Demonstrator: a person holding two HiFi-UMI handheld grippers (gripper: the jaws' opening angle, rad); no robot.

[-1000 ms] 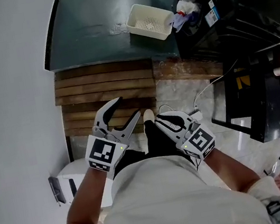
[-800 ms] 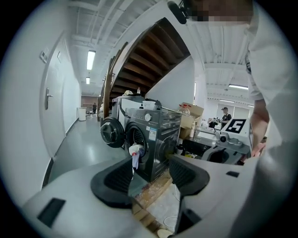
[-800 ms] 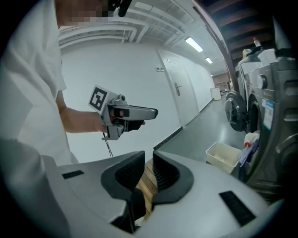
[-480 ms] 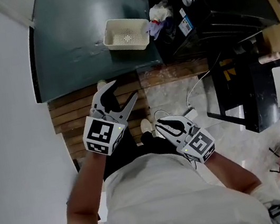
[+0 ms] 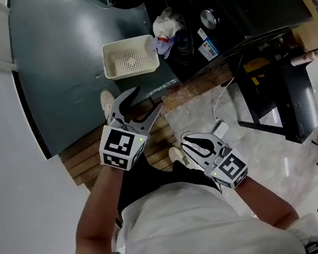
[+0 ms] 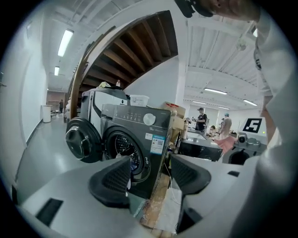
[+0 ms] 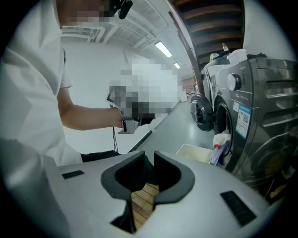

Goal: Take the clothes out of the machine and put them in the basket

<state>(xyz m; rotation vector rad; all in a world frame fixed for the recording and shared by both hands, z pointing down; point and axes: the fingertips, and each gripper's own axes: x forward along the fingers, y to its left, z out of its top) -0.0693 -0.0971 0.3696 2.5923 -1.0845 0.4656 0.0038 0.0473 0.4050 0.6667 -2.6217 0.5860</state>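
A dark front-loading washing machine (image 5: 218, 15) (image 6: 139, 139) (image 7: 253, 116) stands with its round door (image 6: 83, 139) (image 7: 200, 111) swung open. White and blue clothes (image 5: 163, 30) (image 7: 220, 145) spill from its opening. Just beside them a white perforated basket (image 5: 129, 57) (image 7: 194, 152) sits empty on the grey floor. My left gripper (image 5: 145, 99) (image 6: 150, 174) is held short of the basket; its jaws have just been opening and nothing is between them. My right gripper (image 5: 197, 144) (image 7: 149, 174) hangs lower right over the pale floor, jaws together and empty.
A wooden slatted platform (image 5: 86, 160) lies under my left arm, next to a marble-like floor (image 5: 204, 109) with a white cable (image 5: 218, 98). A black rack (image 5: 275, 96) stands at right of the machine. More machines and people show far off in the left gripper view.
Both grippers have travelled off the wooden slats toward the basket and machine, which now lie closer in the head view. The left jaws stand a little wider.
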